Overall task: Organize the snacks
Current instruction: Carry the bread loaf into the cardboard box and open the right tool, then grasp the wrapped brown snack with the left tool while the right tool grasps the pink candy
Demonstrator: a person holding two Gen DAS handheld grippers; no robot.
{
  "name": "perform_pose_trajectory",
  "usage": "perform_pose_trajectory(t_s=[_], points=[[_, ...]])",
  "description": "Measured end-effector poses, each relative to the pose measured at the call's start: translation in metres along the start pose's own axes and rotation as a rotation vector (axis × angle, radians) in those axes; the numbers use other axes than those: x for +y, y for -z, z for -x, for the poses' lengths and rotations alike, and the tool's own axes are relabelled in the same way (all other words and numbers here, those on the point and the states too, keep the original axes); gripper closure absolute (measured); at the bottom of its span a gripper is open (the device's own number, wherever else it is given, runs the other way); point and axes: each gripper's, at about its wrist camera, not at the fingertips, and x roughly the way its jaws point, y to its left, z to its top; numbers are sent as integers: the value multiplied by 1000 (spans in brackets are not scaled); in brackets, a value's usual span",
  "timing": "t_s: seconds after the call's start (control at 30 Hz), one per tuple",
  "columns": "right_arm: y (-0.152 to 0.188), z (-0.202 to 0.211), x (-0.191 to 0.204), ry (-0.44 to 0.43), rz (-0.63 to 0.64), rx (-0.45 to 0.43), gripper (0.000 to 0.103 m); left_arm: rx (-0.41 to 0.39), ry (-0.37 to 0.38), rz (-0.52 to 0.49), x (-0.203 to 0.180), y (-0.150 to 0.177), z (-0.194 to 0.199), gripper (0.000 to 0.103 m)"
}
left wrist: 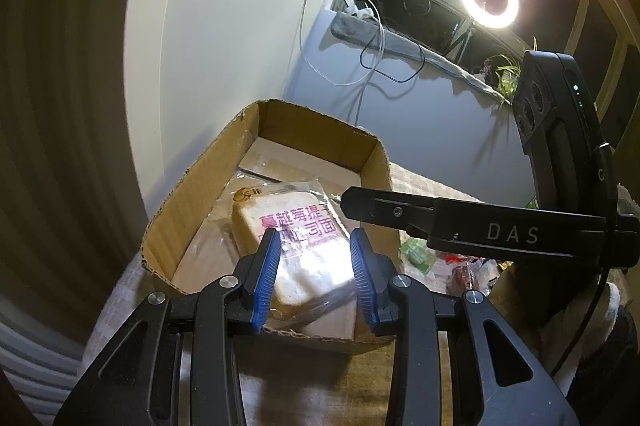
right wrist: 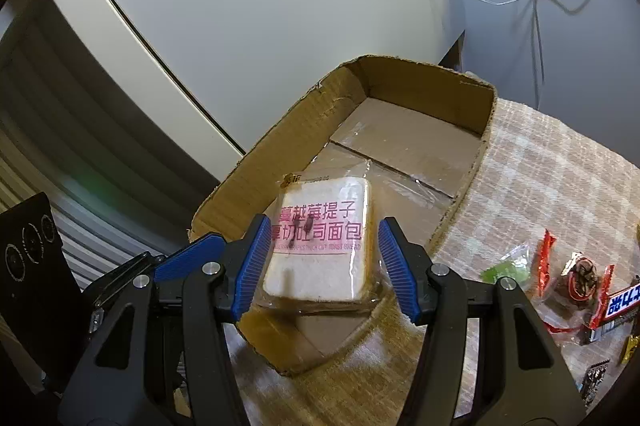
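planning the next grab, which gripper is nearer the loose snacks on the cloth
Right. The right gripper has the loose snacks just to its right; the left gripper sits across the box.

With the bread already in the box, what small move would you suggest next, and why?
Probably swing the right gripper, jaws open and empty, toward the loose snacks on the checked cloth. The bread packet already lies inside the cardboard box, while those wrappers sit outside it.
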Motion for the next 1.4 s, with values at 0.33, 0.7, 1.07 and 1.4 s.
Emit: perform_pose_trajectory(t_s=[0.33, 0.7, 1.07, 1.4], points=[[15, 30, -5, 47, 23, -48, 43, -14, -3, -33, -22, 3, 12, 69], [55, 101, -61, 166, -38, -136, 24, 14, 24, -81, -57, 14, 11, 63], [108, 164, -136, 373, -121, -162, 21, 91, 93, -133, -101, 34, -9, 49], [147, 166, -165, 482, -84, -70, 21, 162, 160, -158, -132, 43, -37, 49]])
